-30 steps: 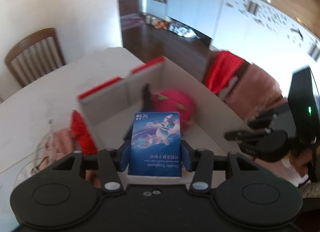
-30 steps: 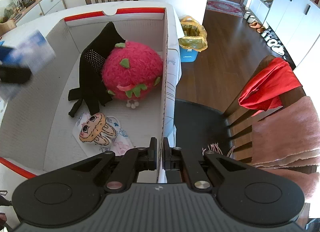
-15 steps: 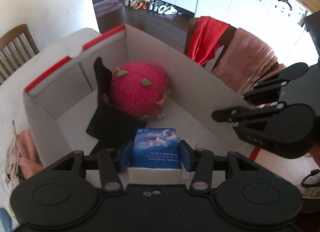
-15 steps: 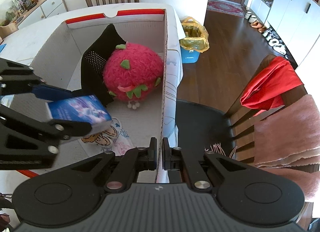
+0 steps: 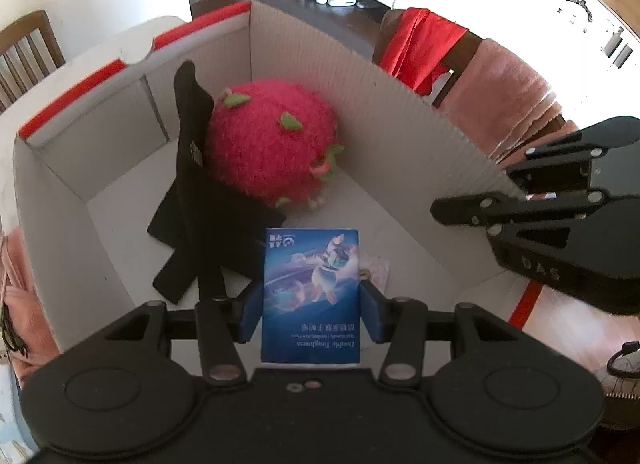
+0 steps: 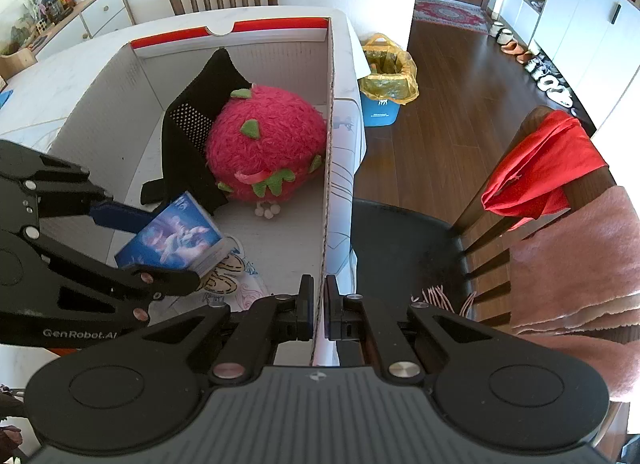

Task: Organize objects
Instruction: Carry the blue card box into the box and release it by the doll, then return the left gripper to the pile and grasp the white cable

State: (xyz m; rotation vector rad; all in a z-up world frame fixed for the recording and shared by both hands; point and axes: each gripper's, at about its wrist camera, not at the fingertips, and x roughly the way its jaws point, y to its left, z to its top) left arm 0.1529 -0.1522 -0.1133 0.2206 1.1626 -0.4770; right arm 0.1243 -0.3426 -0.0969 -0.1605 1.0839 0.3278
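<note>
Left gripper: clamped on tissue pack by its two sides, held low inside box, above the floor near the front end.
Right gripper: pinched shut on box wall, one finger each side of the cardboard edge.
Box: white corrugated cardboard, red trim on far rim, open top, on white table.
Plush: pink strawberry with green leaves, on box floor toward far end, near right wall.
Black cloth: draped beside plush, touching it, one end leaning on far wall.
Flat doll print: on box floor, partly hidden under tissue pack.
Chair: beside table, red cloth and pink towel over its back.
</note>
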